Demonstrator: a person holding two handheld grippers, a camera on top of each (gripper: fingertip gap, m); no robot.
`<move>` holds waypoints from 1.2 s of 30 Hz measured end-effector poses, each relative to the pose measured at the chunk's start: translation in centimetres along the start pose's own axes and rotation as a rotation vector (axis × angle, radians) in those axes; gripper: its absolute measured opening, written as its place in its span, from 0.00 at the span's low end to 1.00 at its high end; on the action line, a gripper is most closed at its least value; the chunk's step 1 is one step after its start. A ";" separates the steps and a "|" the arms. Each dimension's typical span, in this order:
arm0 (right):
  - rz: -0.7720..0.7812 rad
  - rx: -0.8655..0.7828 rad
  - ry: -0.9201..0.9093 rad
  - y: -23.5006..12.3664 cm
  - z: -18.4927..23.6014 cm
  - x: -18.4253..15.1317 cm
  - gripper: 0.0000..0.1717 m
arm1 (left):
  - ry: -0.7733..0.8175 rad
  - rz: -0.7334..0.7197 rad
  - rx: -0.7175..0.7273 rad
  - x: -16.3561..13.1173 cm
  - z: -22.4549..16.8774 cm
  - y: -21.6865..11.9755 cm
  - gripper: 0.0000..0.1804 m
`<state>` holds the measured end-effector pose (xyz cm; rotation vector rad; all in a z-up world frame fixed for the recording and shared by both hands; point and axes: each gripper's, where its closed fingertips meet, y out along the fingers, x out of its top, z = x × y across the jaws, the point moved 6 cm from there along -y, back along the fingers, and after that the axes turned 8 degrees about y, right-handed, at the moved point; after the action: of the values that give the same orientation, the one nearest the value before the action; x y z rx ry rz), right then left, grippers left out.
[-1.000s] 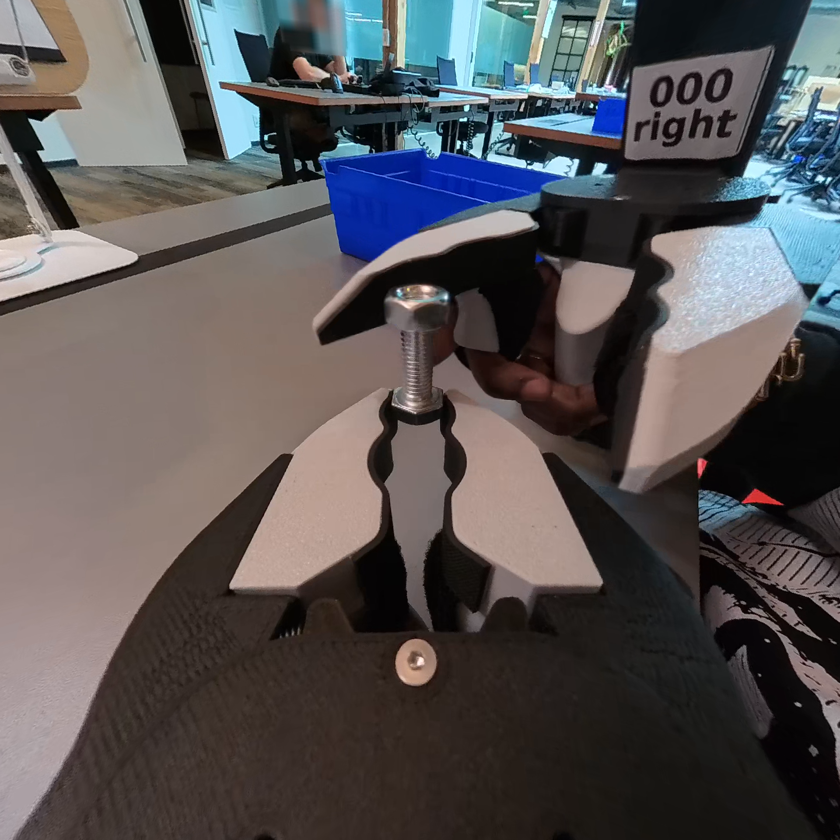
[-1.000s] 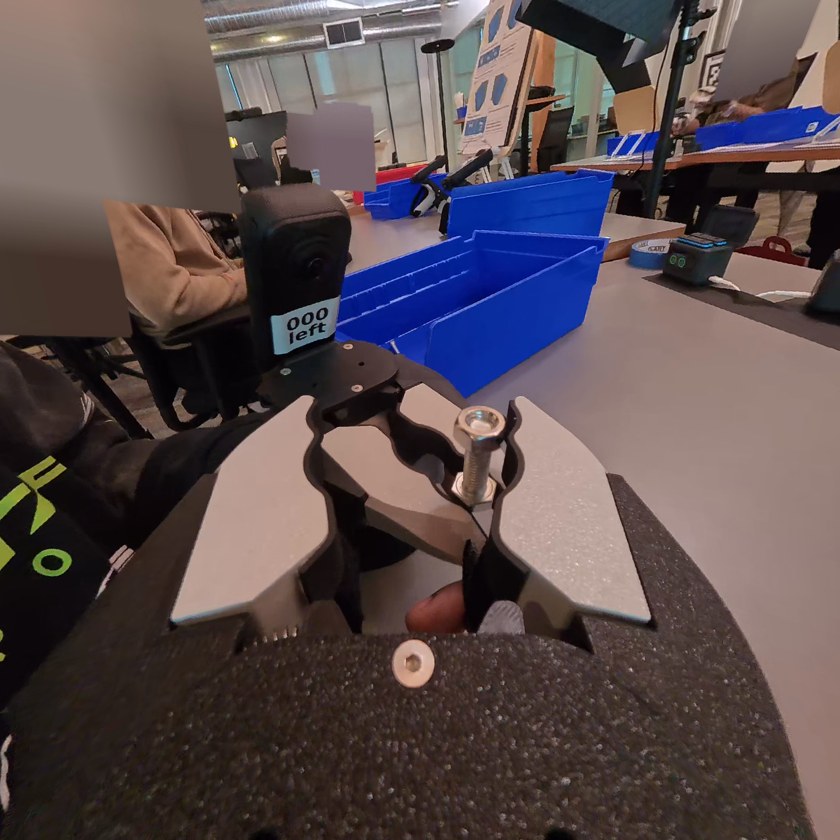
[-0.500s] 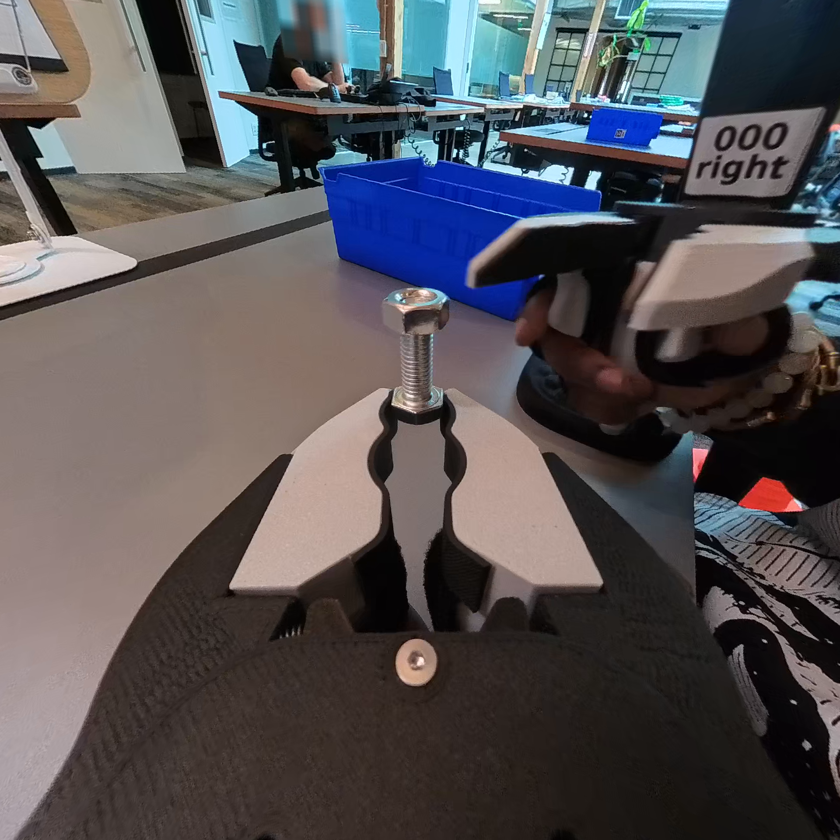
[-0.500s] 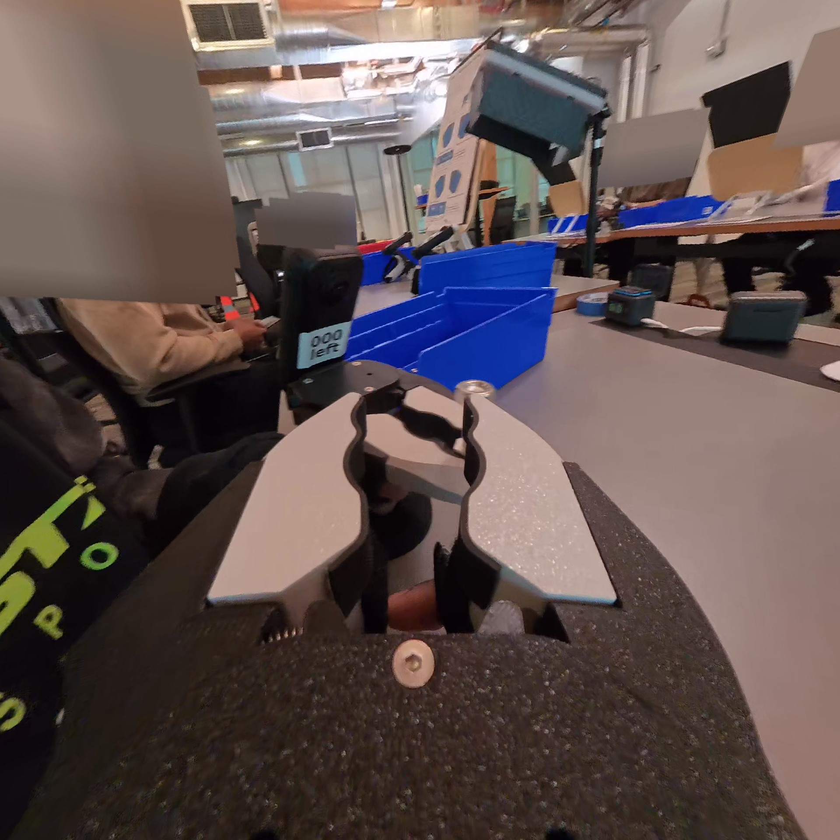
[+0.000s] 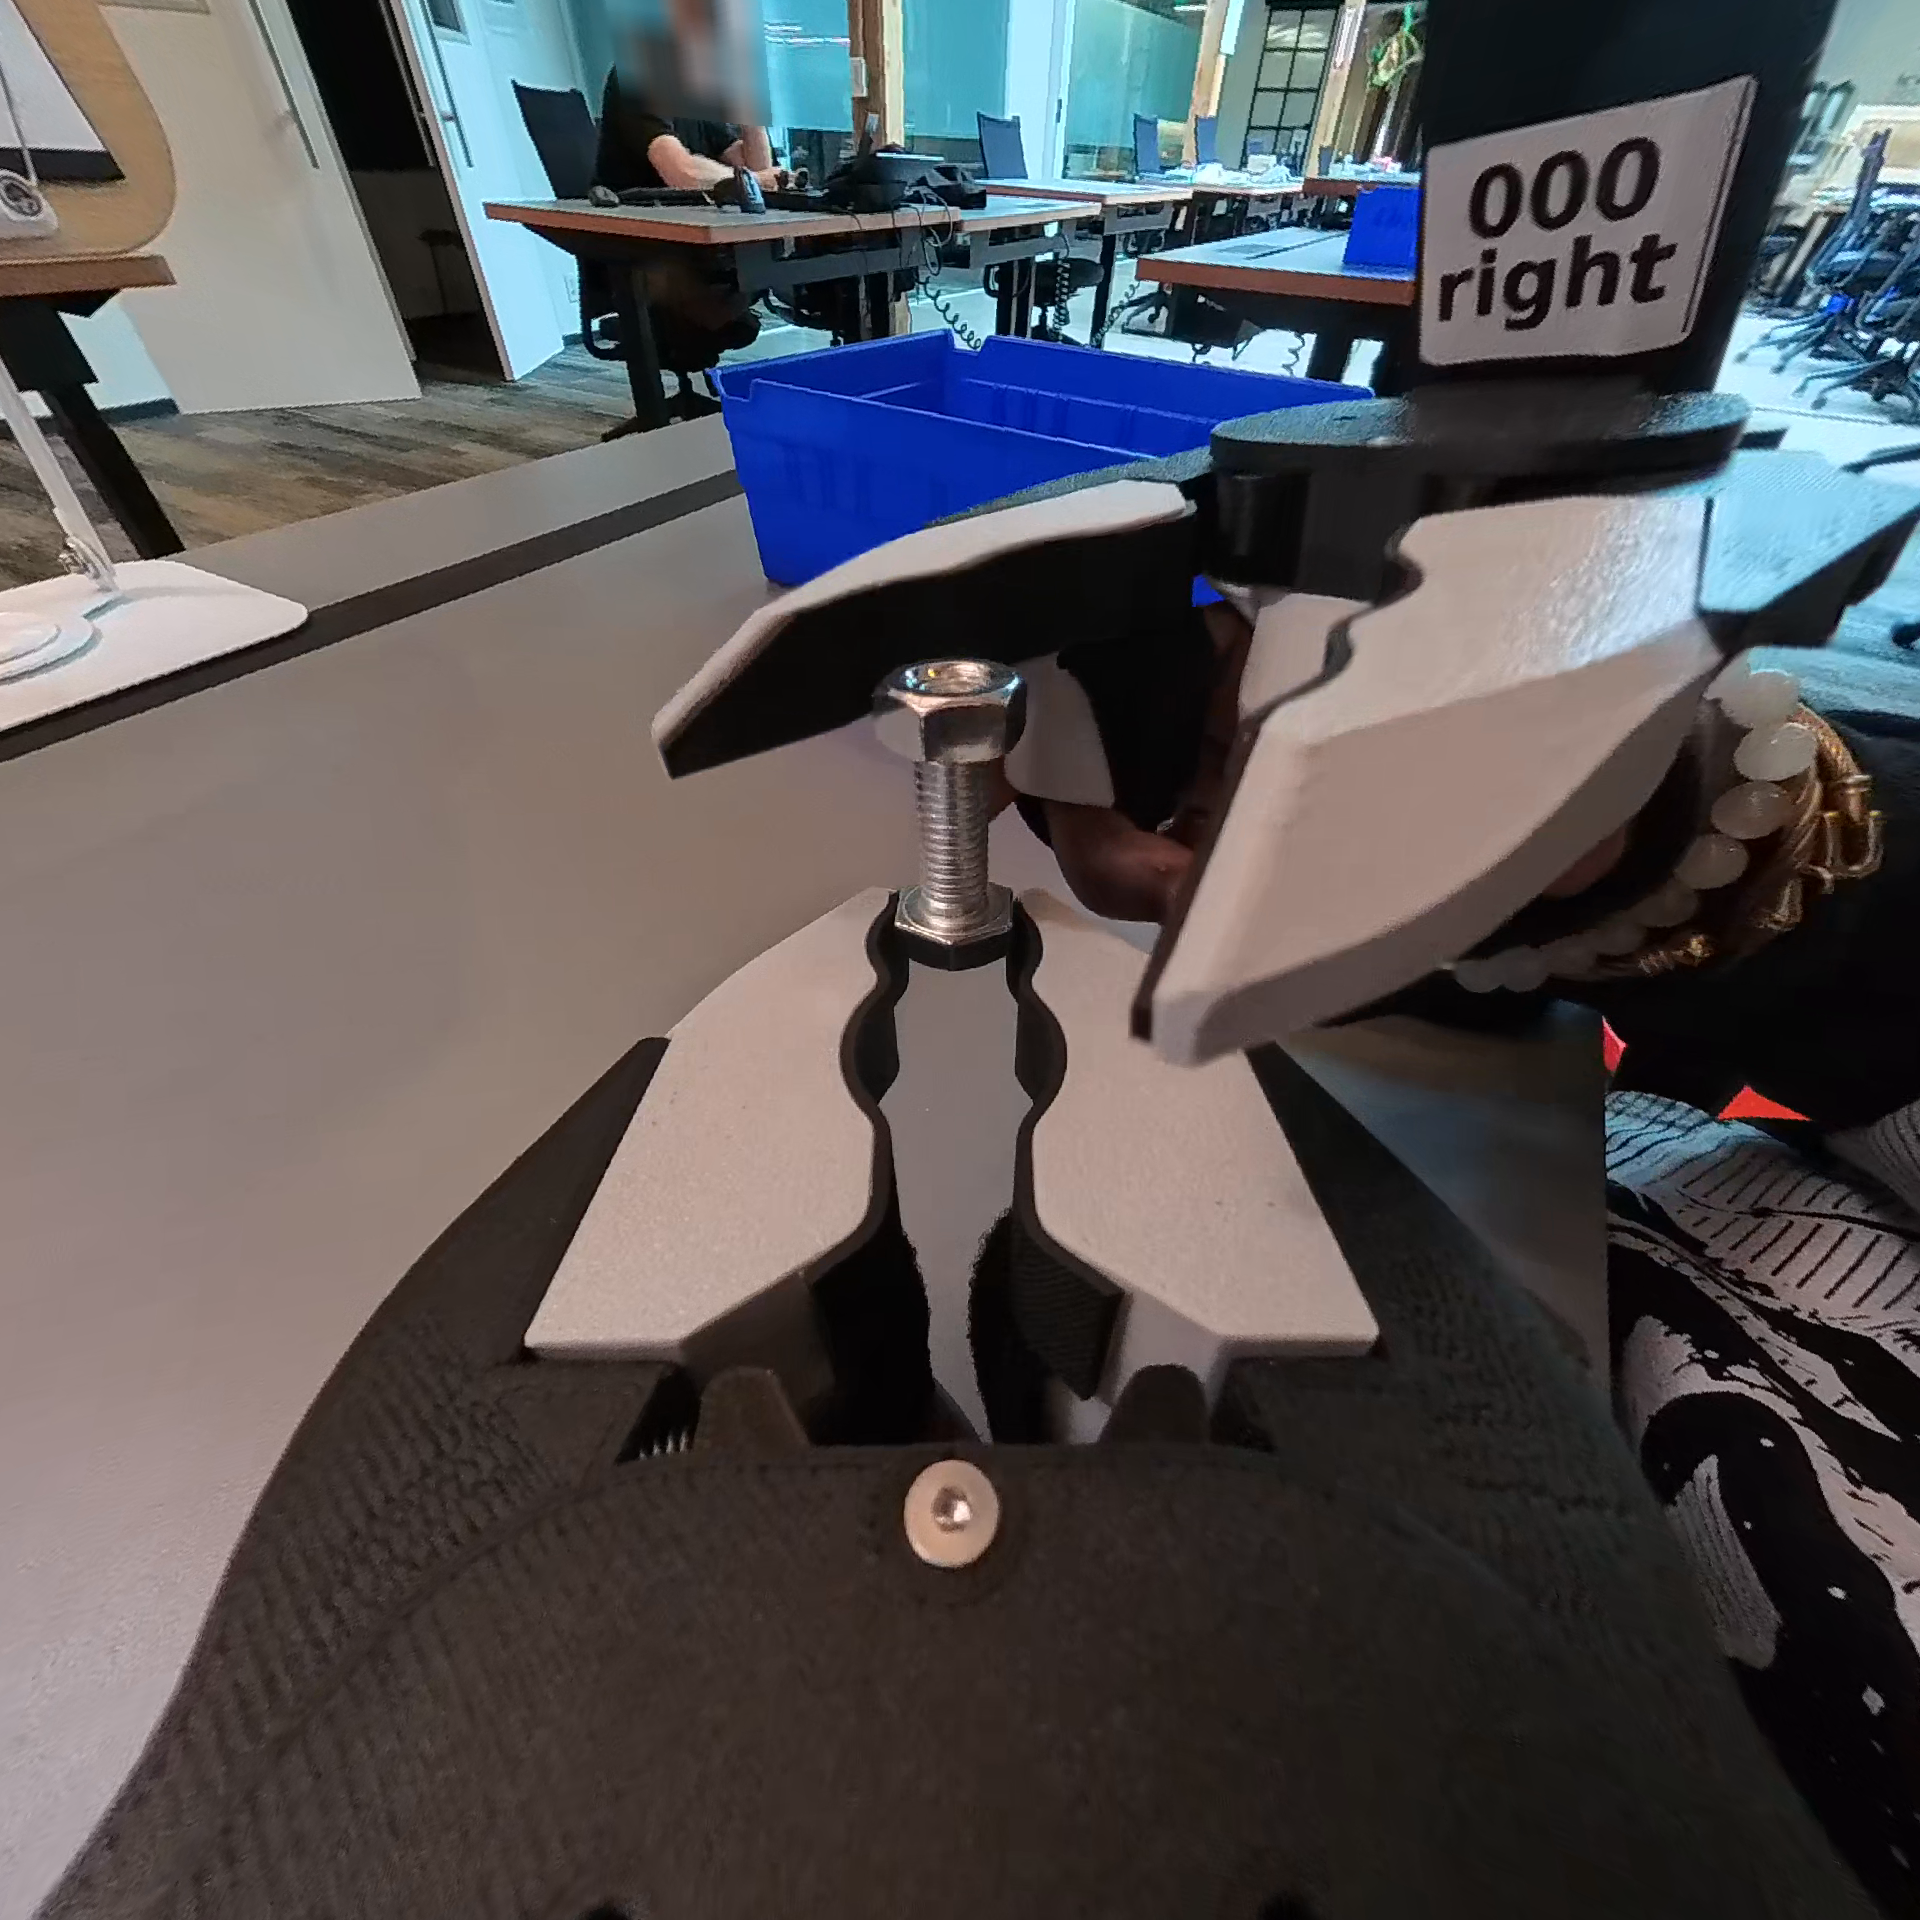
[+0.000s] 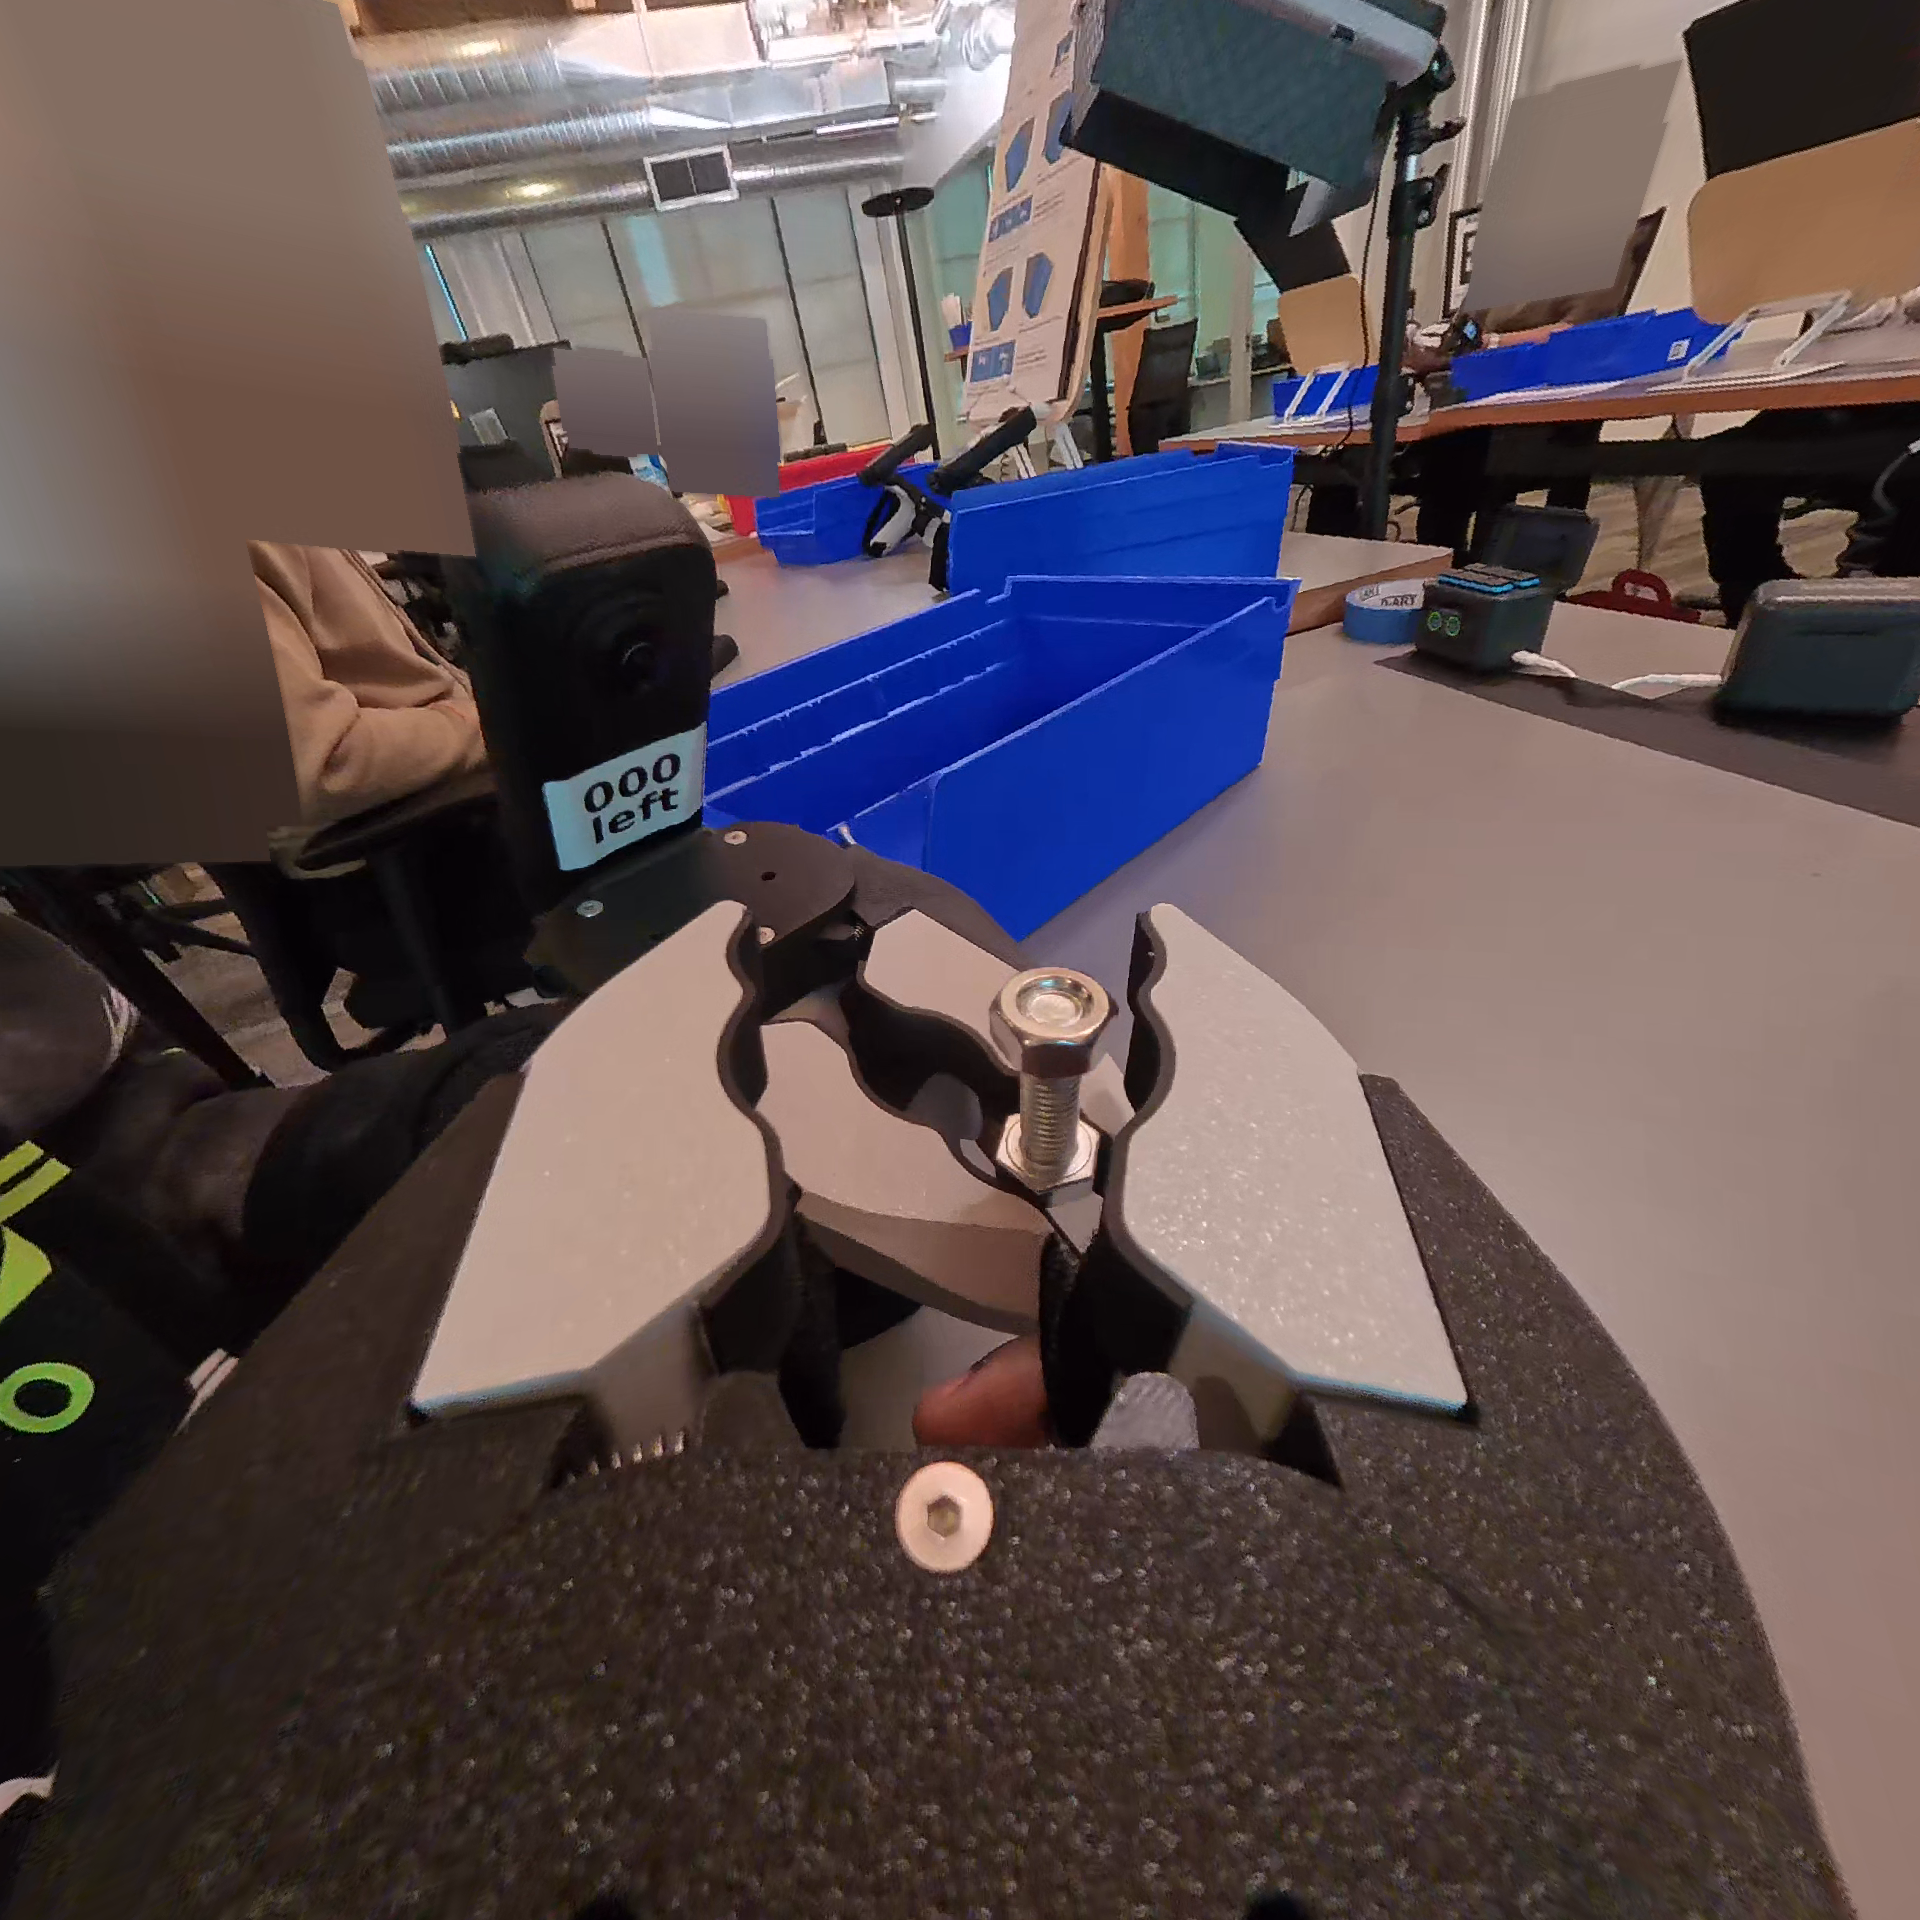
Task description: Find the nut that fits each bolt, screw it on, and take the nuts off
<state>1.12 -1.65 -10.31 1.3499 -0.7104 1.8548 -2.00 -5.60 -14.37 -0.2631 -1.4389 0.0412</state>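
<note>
My left gripper (image 5: 954, 940) is nearly closed on the thin silver hex nut (image 5: 953, 921), its pale grey fingertips (image 5: 821, 966) pinching the nut's flats. The threaded silver steel bolt (image 5: 951, 821) stands upright out of that nut, hex head uppermost, held above the grey bench (image 5: 364, 883) on my side of the blue plastic bin (image 6: 1091, 790), which sits toward the far edge.

My right gripper (image 6: 940, 1013) is spread wide and holds nothing — its two fingers straddle the bolt head (image 6: 1049, 1023), which stands close to the right-hand finger (image 6: 1236, 1060) without, as far as I can see, being pressed. The left-hand finger is well apart from it.

I judge that I am about to close on the head and turn it. The head sits off-centre in my right jaws, so closing would likely let one pad arrive first and shove the bolt sideways — that could tilt it in the nut or twist the nut out of my left pinch. The left hold is only on a thin nut's edges; a hard or skewed turn might roll it free, and bolt and nut would drop onto the bench. If the pads catch the head's corners instead of its flats, I would expect slipping.
</note>
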 end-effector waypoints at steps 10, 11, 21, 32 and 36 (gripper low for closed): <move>-0.026 -0.033 0.005 -1.6 0.6 -0.5 0.39 | -0.019 -0.003 0.013 0.0 0.2 0.0 0.10; -0.032 -0.039 0.006 -1.9 0.7 -0.5 0.38 | -0.023 -0.005 0.015 0.0 0.3 -0.1 0.10; -0.102 -0.046 0.002 -4.3 1.5 -0.9 0.16 | -0.022 -0.007 0.010 0.0 0.2 -0.1 0.10; -0.060 -0.068 0.007 -0.5 0.0 -0.3 0.43 | 0.024 0.012 -0.017 -0.1 -0.3 0.1 0.10; -0.013 -0.068 -0.002 0.1 0.1 -0.6 0.40 | 0.033 0.020 -0.014 -0.1 -0.4 0.2 0.10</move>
<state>1.18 -1.96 -10.84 1.3104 -0.7571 1.8030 -1.63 -5.50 -14.55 -0.2884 -1.4042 0.0428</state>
